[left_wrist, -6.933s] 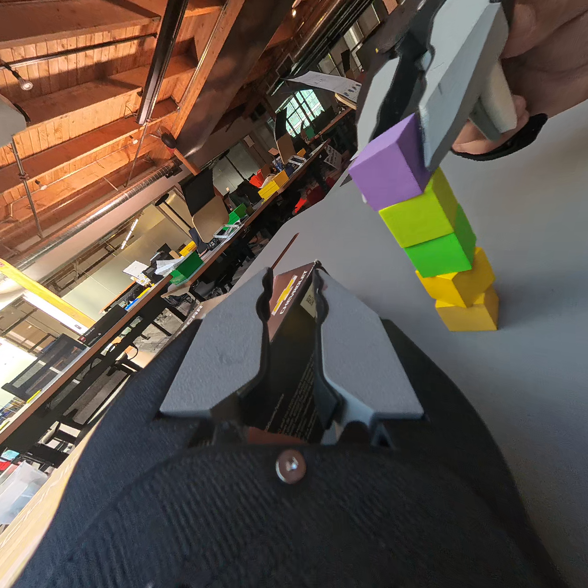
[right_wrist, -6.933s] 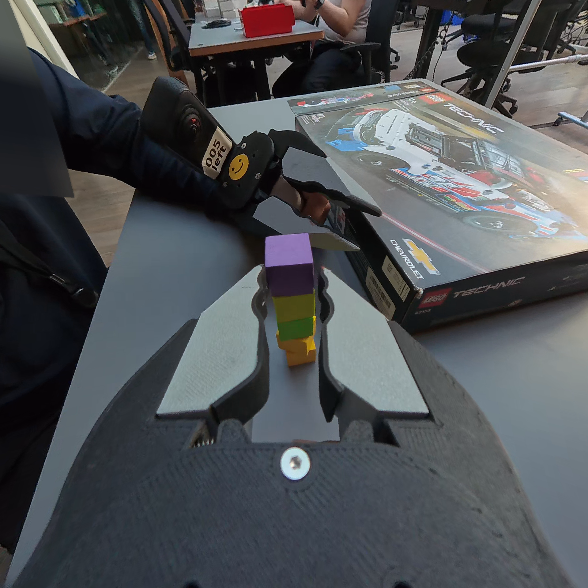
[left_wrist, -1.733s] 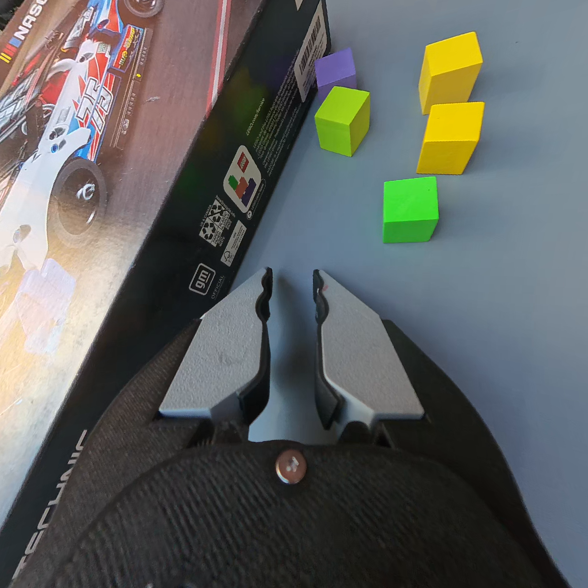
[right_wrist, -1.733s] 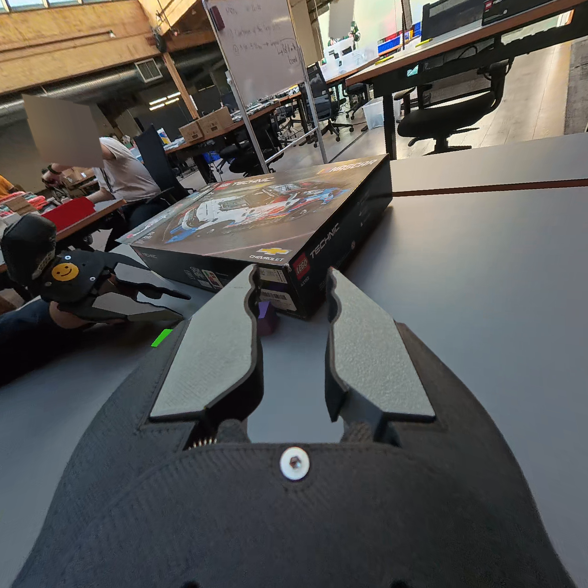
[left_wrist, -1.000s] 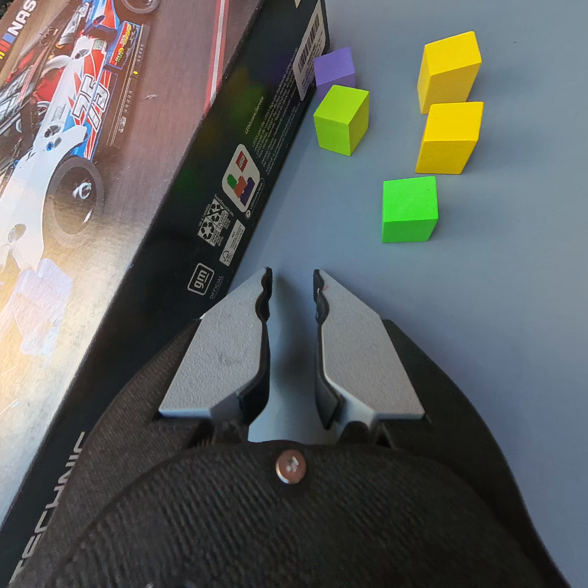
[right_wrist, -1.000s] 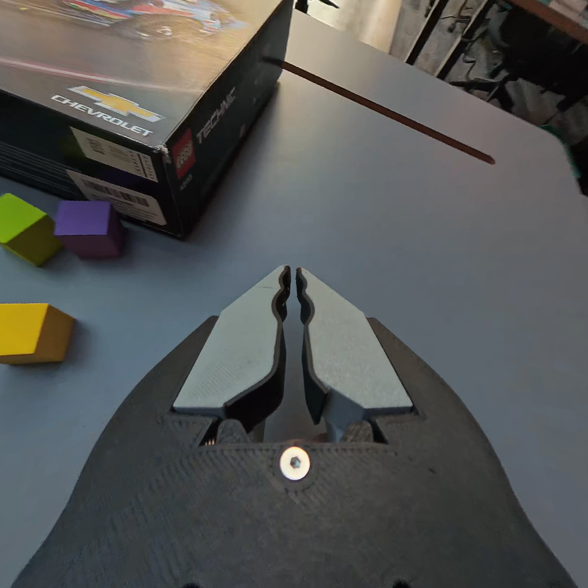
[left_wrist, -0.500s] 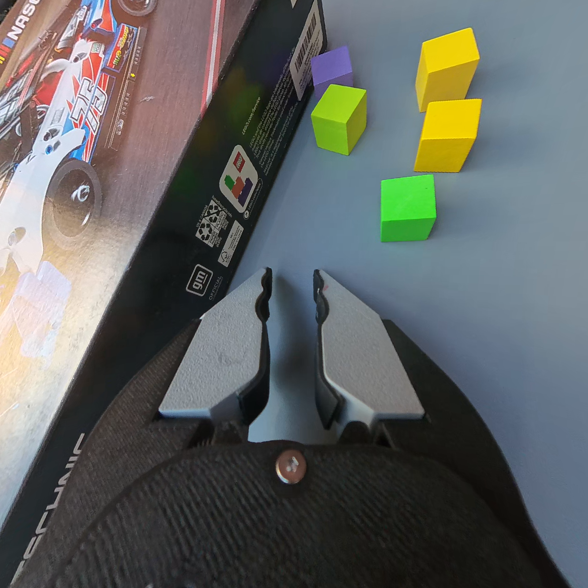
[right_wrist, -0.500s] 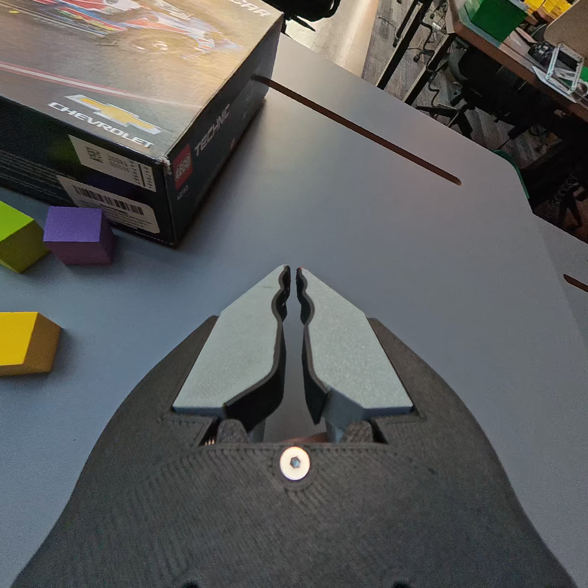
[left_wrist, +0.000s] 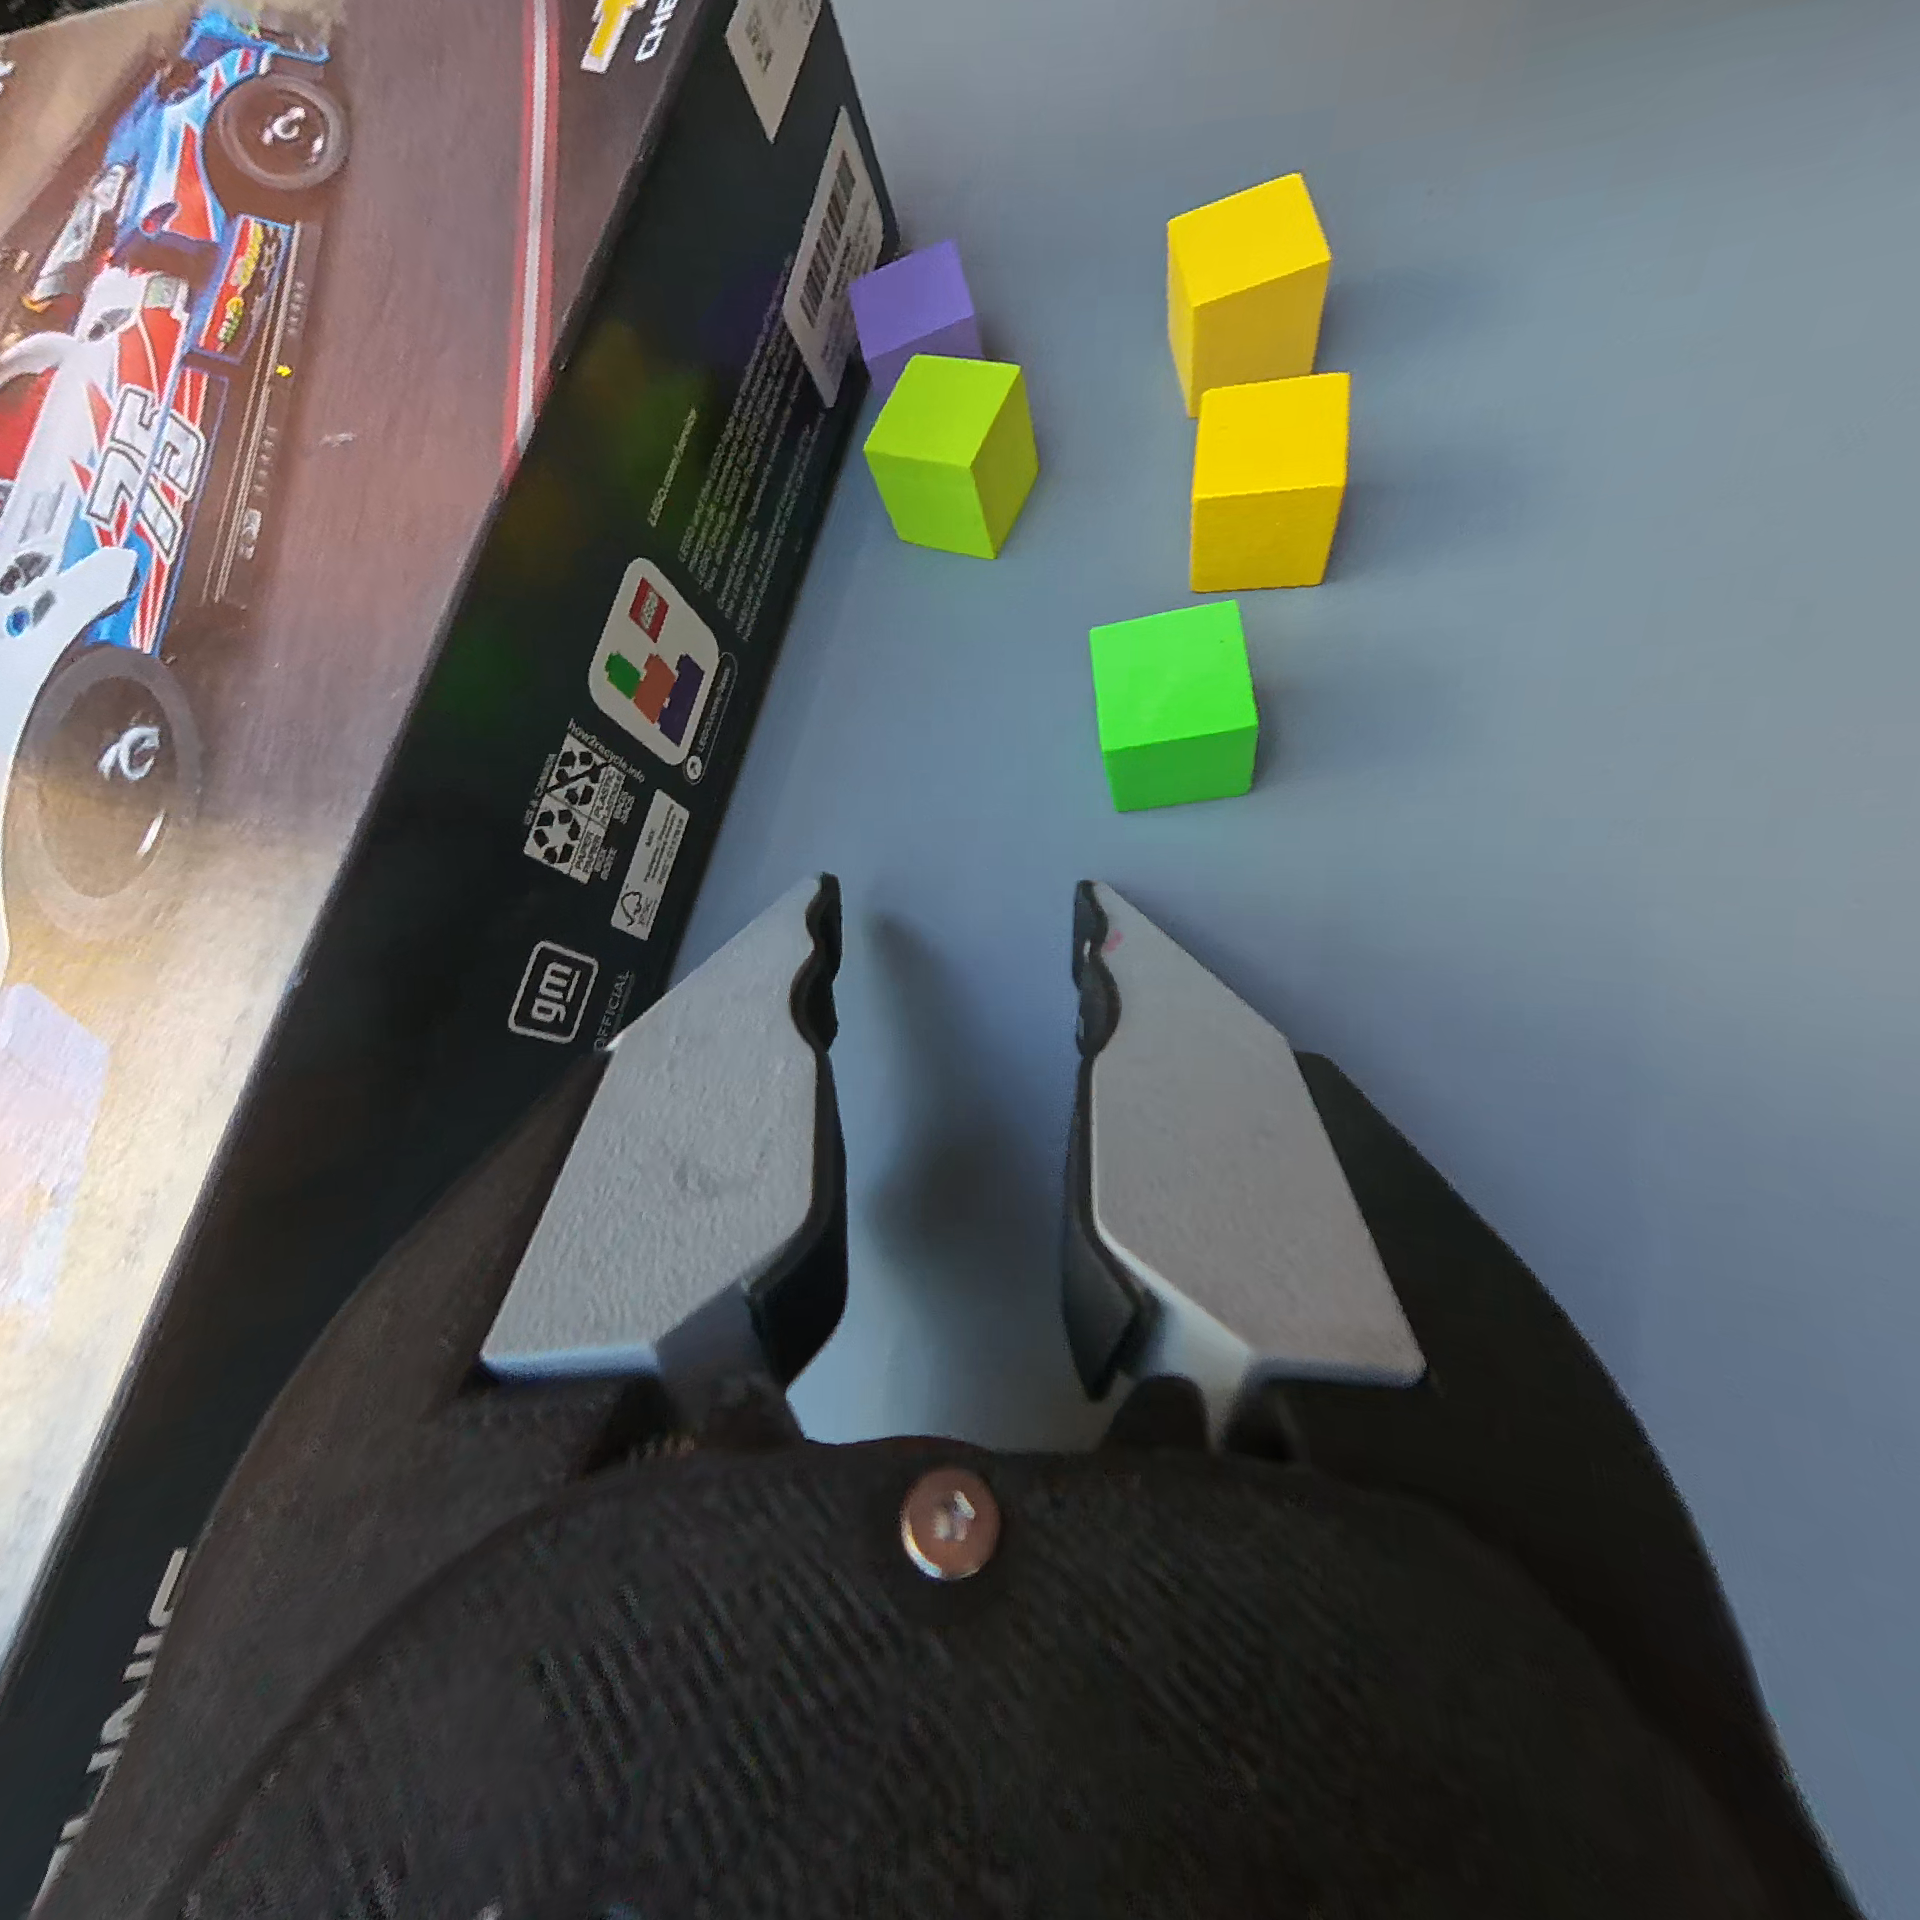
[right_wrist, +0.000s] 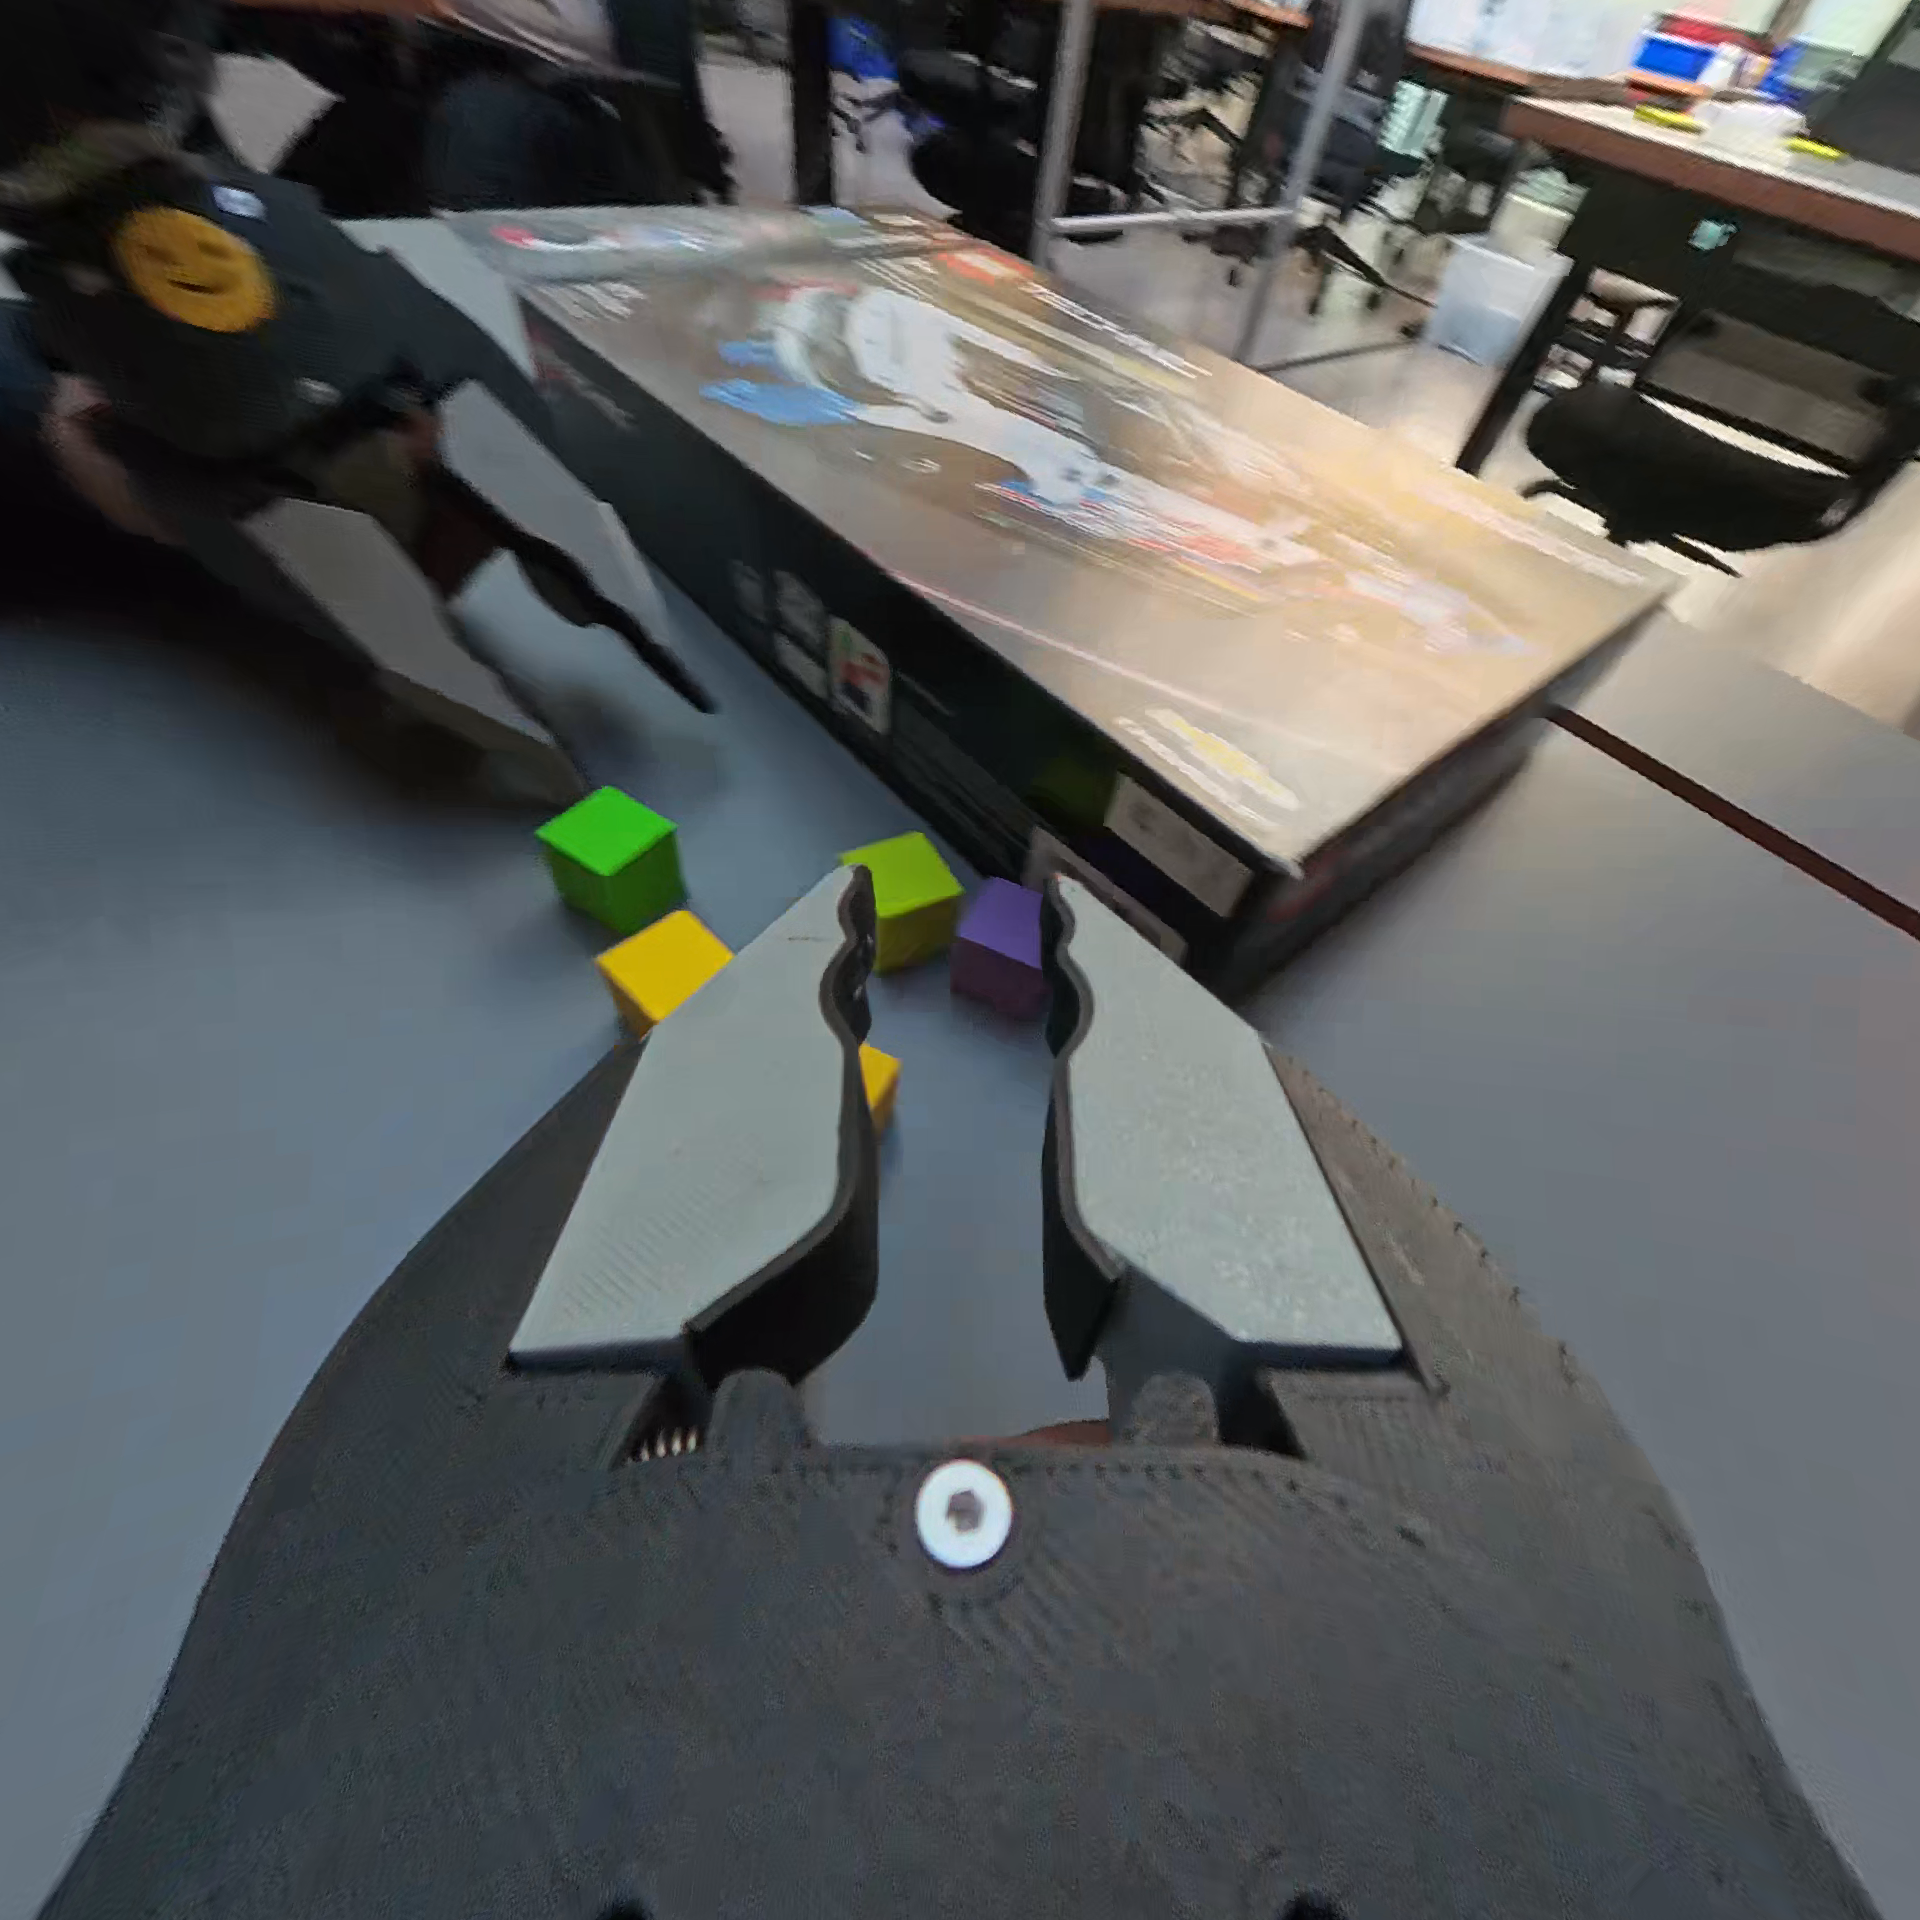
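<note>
Blocks are scattered loose on the grey bench (left_wrist: 1558, 935), five of them, and both hand-held grippers hover with nothing in their grasp. Going left to right in the left wrist view: the big dark car-printed box (left_wrist: 364, 520) fills the left side, lying flat. Just beside its long side sits the purple block (left_wrist: 914, 301), and the lime block (left_wrist: 951, 457) sits just in front of that one. Next comes the bright green block (left_wrist: 1174, 701), the closest block to the left hand-held gripper (left_wrist: 951, 904), whose fingers stand apart over bare bench, clear of it. Farther right, two yellow blocks, the far yellow block (left_wrist: 1247, 286) and the near yellow block (left_wrist: 1268, 483), sit just beside each other.

Over in the right wrist view, the left tool shows blurred at far left, by the green block. The right hand-held gripper (right_wrist: 951, 914) has its fingers apart too, above the bench; the lime and purple blocks lie beyond its tips, a yellow one partly hidden under its left finger.
</note>
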